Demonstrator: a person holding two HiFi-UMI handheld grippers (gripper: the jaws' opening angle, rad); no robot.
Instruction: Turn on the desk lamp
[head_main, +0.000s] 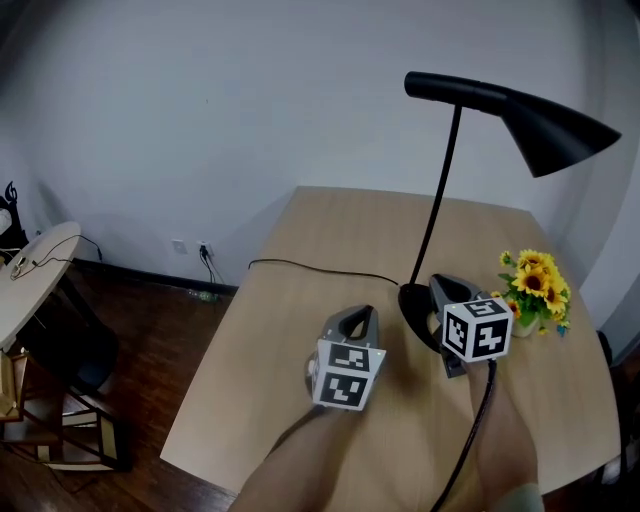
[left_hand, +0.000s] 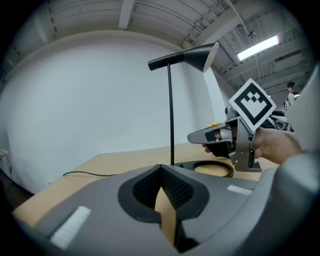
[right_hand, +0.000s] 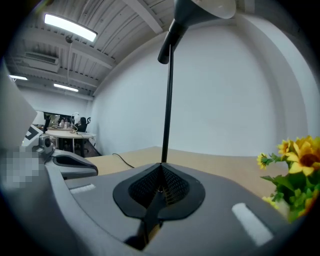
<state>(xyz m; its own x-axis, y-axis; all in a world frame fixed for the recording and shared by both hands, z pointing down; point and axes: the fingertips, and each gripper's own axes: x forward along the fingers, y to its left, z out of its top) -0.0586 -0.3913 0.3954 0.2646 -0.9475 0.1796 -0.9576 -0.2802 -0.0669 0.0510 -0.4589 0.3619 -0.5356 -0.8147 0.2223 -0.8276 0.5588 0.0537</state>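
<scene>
Head view: a pale wooden desk with a black lamp at centre right. Its thin stem rises from a flat round base to a cone shade at upper right. No glow shows under the shade. A cable runs left from the base. The right claw sits over the base, and the left claw is just left of it, above bare desk. Flowers stand at the right edge.

Left gripper view: this claw's jaws are clenched on nothing, tips meeting at frame centre. The stem stands ahead, with the base ring and the right claw to its right.

Right gripper view: jaws pressed together, holding nothing, aimed straight at the foot of the stem. The flowers are at lower right and the left claw at the left edge.

No switch is visible in any view. The lamp looks rigid but top-heavy, with the shade hanging far off a slim, smooth stem. It is better pressed gently at the weighted base than gripped by the stem, which could tip it.
</scene>
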